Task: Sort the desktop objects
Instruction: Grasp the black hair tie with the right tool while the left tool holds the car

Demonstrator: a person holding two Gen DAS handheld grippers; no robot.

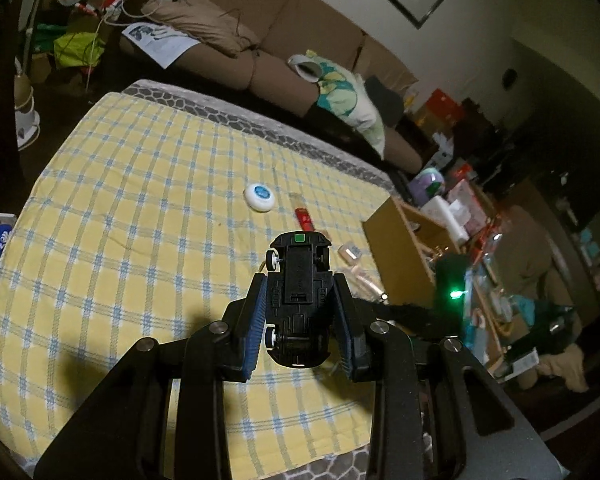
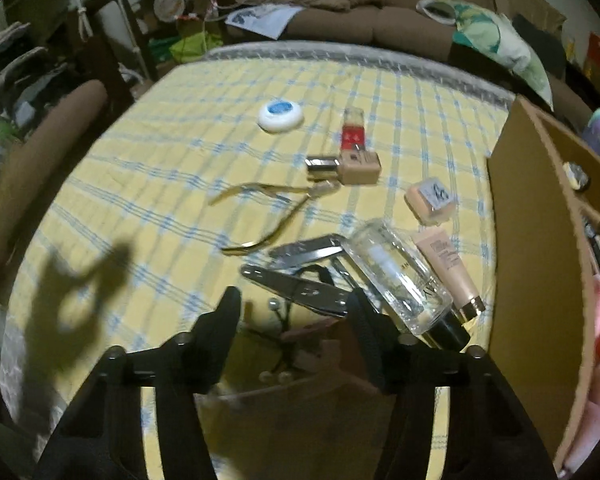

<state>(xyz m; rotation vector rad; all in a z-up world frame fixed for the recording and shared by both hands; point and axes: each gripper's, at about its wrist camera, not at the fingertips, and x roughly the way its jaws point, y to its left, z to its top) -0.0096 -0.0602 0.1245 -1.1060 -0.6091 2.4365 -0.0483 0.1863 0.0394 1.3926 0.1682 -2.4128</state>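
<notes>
My left gripper (image 1: 300, 285) is shut on a black toy car (image 1: 300, 268), held belly-up above the yellow checked cloth (image 1: 140, 240). My right gripper (image 2: 293, 300) is open and points down over a cluster of small things. Below its fingers lie a silver folding tool (image 2: 300, 289) and a black wire piece with pearls (image 2: 275, 305); nothing is pressed between the pads. A clear glass bottle (image 2: 396, 276) lies just right of the right finger, next to a beige tube (image 2: 448, 268). Gold nippers (image 2: 268, 216) lie farther out.
A white round tin (image 2: 280, 117), a red-labelled small bottle (image 2: 353, 132), a tan box with a metal cap (image 2: 358, 168) and a pink box (image 2: 431, 199) lie on the cloth. An open cardboard box (image 2: 540, 240) stands at the right edge. A sofa (image 1: 268, 40) runs behind the table.
</notes>
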